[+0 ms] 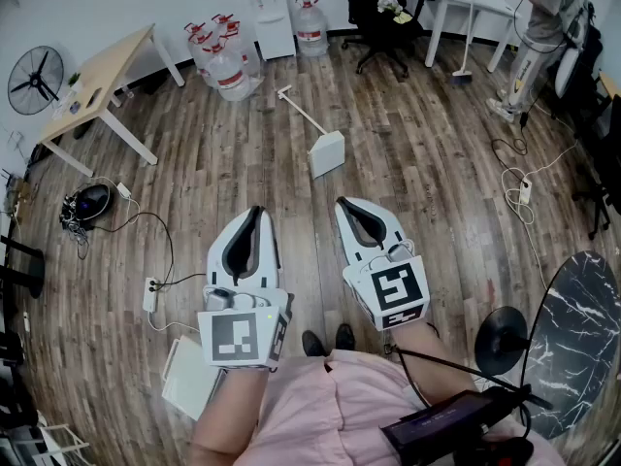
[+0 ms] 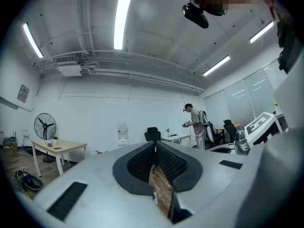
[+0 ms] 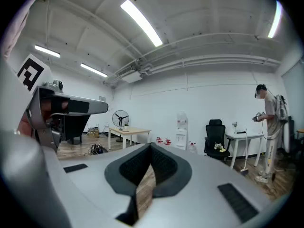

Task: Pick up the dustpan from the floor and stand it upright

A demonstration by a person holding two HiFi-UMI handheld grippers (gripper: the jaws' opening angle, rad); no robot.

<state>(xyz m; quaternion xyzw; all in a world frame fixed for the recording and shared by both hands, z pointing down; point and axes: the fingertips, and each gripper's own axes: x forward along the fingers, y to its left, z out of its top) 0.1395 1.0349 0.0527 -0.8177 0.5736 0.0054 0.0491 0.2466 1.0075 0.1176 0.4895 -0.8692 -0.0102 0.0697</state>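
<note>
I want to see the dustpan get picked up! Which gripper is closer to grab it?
Probably the right gripper: its tip points almost straight at the dustpan lying ahead. The left gripper sits farther aside. Both are shut and empty.

An office: desks [image 1: 97, 78], swivel chair [image 1: 383, 13], water cooler [image 1: 269, 10].
</note>
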